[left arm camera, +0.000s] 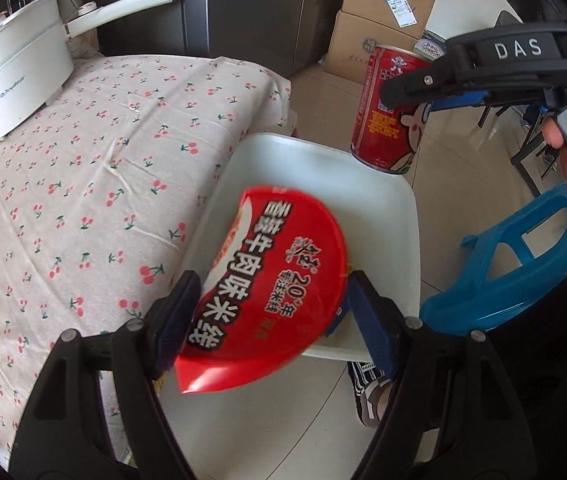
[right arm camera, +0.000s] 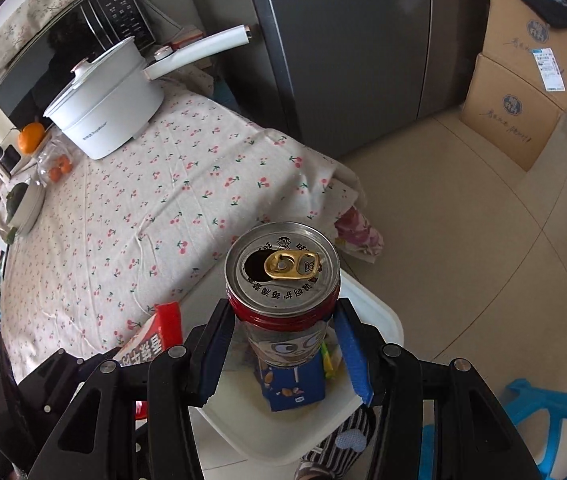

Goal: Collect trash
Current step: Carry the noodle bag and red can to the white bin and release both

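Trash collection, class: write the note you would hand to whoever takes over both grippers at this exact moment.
Left gripper: shut on the red noodle-cup lid, held over the white bin.
Right gripper: shut on the opened red drink can, also above the bin.
Already in the bin: a blue carton and a green wrapper.
Done: both items lifted off the cherry-print tablecloth.
Left: release lid and can into the bin, then check the table for more trash.
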A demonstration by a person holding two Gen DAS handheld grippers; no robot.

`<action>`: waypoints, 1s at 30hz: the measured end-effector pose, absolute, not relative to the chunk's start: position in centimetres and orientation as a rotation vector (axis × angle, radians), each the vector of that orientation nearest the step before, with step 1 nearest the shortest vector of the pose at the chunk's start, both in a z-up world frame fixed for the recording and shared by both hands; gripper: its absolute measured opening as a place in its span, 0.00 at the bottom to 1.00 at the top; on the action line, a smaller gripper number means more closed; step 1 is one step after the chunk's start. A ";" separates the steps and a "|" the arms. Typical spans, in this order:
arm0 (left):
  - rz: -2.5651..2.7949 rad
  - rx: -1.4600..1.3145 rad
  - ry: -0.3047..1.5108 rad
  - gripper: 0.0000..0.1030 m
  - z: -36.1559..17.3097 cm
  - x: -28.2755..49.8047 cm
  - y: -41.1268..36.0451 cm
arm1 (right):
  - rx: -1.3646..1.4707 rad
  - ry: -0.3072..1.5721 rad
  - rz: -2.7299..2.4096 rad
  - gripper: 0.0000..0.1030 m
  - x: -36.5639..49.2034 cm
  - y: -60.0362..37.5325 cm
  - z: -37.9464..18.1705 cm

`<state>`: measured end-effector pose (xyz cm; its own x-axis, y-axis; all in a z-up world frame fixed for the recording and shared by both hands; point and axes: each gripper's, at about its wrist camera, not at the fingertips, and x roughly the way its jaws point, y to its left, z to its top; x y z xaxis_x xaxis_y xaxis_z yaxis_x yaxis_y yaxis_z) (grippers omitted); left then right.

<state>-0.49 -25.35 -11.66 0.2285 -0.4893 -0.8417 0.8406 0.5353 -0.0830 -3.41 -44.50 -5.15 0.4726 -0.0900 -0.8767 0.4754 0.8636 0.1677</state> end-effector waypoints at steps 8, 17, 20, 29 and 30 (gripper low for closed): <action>-0.945 0.524 0.886 0.87 -12.1 -1.4 -26.2 | 0.455 1.055 -0.391 0.51 -4.7 -46.7 -6.1; -0.871 0.520 0.879 0.93 -10.5 -0.9 -23.1 | 0.454 1.070 -0.364 0.51 -3.8 -45.8 -6.4; -0.834 0.502 0.903 0.94 -10.0 -0.4 -21.9 | 0.449 1.089 -0.357 0.51 -3.3 -45.3 -6.7; -0.730 0.406 0.951 0.99 -9.1 0.5 -17.8 | 0.505 1.148 -0.330 0.61 -1.8 -44.2 -8.0; -0.719 0.405 0.948 0.99 -9.0 0.6 -17.5 | 0.512 1.143 -0.330 0.70 -1.8 -44.0 -7.9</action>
